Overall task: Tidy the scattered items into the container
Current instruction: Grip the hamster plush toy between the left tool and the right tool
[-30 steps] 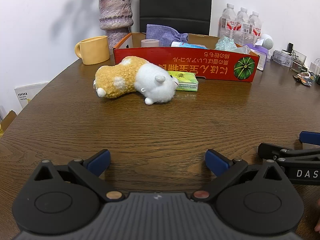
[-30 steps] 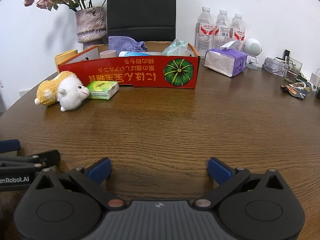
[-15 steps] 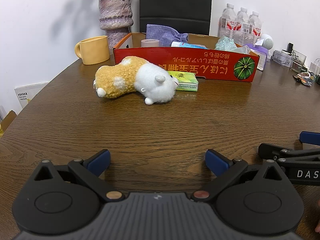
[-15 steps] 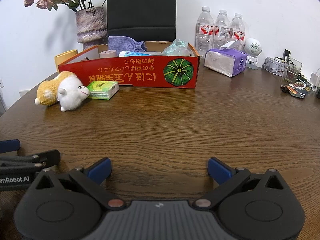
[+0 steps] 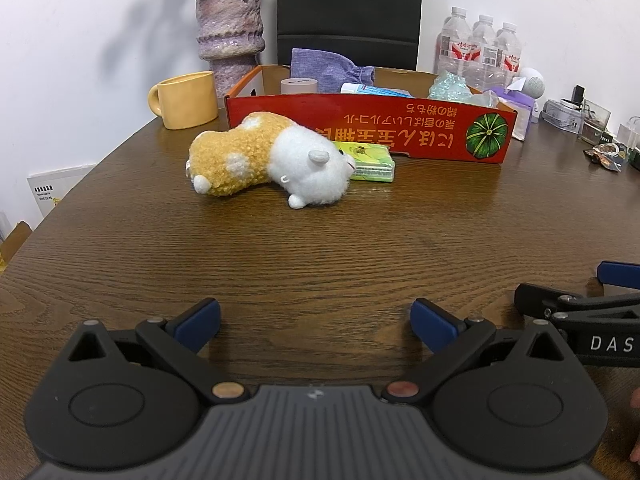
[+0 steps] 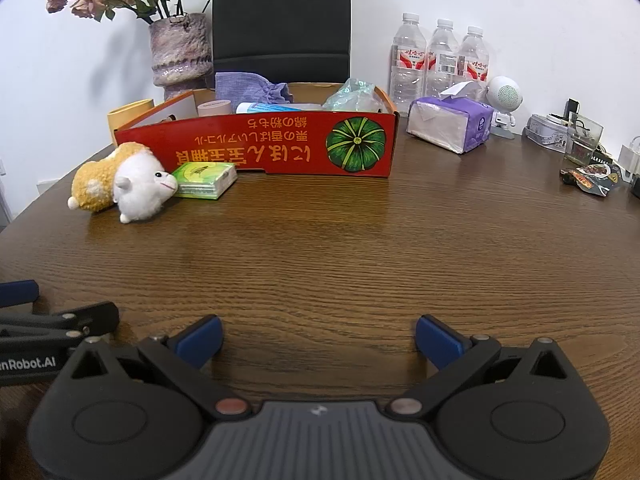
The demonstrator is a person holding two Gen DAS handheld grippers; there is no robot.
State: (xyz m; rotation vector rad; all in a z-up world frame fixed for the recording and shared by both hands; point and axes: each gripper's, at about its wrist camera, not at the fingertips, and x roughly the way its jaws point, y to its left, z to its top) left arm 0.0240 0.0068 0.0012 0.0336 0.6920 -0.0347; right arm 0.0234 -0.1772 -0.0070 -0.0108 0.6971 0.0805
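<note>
A yellow and white plush toy (image 5: 272, 160) lies on its side on the wooden table, in front of a red cardboard box (image 5: 368, 128). A green tissue pack (image 5: 372, 160) lies between the toy's head and the box. The box holds a purple cloth pouch (image 5: 324, 70), a tape roll (image 5: 298, 86), a tube (image 5: 376, 90) and crumpled plastic (image 5: 450, 86). My left gripper (image 5: 316, 318) is open and empty, low over the near table. My right gripper (image 6: 318, 338) is open and empty, far from the toy (image 6: 120, 182), the pack (image 6: 206, 174) and the box (image 6: 280, 144).
A yellow mug (image 5: 184, 100) and a purple vase (image 5: 230, 36) stand left of the box. Water bottles (image 6: 440, 60), a purple tissue pack (image 6: 452, 124), a white speaker (image 6: 504, 98) and small clutter (image 6: 592, 176) sit at the back right. A black chair (image 6: 280, 20) stands behind.
</note>
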